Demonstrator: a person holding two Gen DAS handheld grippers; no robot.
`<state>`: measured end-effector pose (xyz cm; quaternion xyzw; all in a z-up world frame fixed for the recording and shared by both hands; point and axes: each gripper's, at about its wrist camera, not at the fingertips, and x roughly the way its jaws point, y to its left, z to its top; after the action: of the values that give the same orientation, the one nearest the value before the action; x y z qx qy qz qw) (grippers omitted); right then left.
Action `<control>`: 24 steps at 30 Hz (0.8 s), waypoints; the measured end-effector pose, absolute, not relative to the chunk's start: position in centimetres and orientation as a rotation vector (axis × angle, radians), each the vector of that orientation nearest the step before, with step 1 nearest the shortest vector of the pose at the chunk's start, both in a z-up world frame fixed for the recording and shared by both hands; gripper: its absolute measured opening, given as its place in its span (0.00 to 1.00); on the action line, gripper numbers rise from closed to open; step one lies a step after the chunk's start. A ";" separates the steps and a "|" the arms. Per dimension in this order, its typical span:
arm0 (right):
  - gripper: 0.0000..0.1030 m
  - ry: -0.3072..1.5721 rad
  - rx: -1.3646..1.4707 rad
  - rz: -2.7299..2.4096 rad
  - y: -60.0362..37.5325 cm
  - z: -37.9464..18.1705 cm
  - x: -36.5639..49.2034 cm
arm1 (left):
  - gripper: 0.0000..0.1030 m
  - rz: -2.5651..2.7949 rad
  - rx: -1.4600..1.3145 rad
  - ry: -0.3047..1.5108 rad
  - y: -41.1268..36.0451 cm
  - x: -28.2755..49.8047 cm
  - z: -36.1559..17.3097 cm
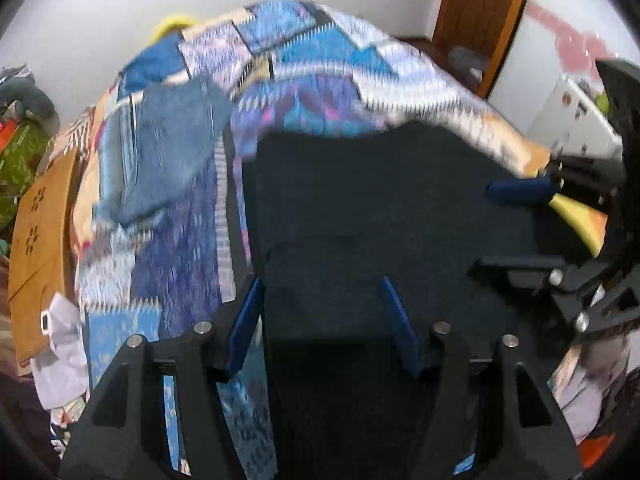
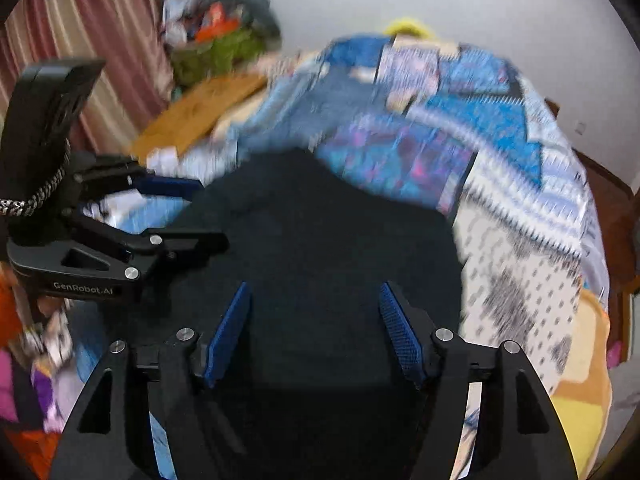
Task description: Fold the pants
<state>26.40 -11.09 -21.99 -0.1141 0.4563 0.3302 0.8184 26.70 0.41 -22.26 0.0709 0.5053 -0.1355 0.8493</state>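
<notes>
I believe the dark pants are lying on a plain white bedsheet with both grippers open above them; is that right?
Not quite: the dark pants lie on a blue patterned quilt, as the left wrist view shows. The left gripper and right gripper are indeed open above them.

Left claw (image 1: 322, 324) jaws apart, right claw (image 2: 316, 332) jaws apart, both angled downward

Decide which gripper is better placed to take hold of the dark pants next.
Neither clearly: the left gripper and right gripper both hang open over the dark pants, side by side. Blur hides any finer difference.
</notes>
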 end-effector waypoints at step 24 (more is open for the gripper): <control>0.62 0.948 0.102 0.535 -21.1 -22.5 21.0 | 0.62 -0.016 0.023 1.031 9.8 18.3 -23.2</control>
<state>21.03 -21.14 -22.47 0.0486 0.4505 0.2544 0.8543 18.31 9.80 -23.19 0.0110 0.4930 -0.0077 0.8699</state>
